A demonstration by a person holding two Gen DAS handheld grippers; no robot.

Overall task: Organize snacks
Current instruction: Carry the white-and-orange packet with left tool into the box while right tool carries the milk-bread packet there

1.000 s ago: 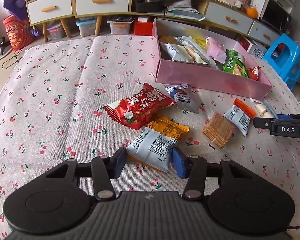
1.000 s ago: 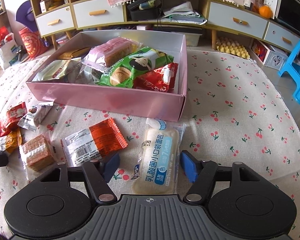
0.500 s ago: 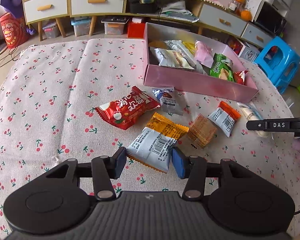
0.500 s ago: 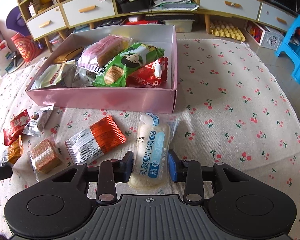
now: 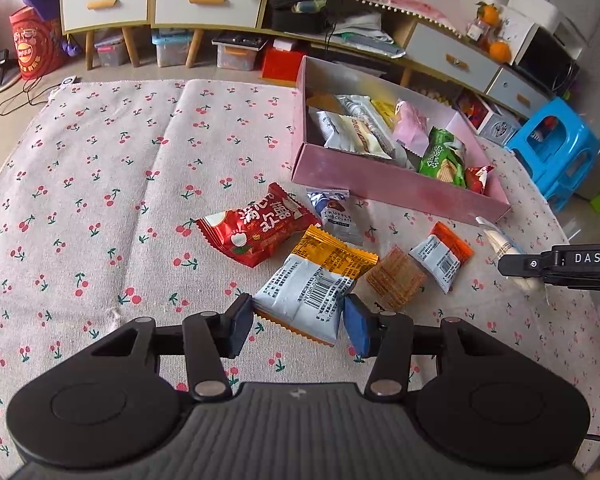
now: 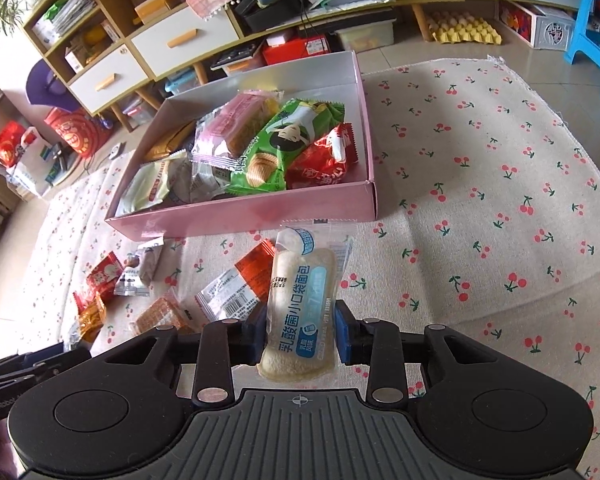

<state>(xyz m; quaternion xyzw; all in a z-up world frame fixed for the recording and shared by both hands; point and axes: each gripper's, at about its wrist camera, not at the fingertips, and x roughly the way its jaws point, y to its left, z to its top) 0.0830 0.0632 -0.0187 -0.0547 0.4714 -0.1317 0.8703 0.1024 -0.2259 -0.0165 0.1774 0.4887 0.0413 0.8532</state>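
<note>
My left gripper is shut on an orange-and-white snack packet, lifted above the cherry-print cloth. My right gripper is shut on a white bread packet, held raised in front of the pink box, which holds several snacks. The box also shows at the right of the left wrist view. A red packet, a truffle chocolate packet, a brown cracker pack and an orange-white packet lie on the cloth.
A low cabinet with drawers and storage boxes stand beyond the cloth. A blue stool stands at the right. The right gripper's body enters the left wrist view from the right.
The right gripper closed on the bread packet and lifted it. The left gripper rose with the orange-and-white packet held between its fingers.
</note>
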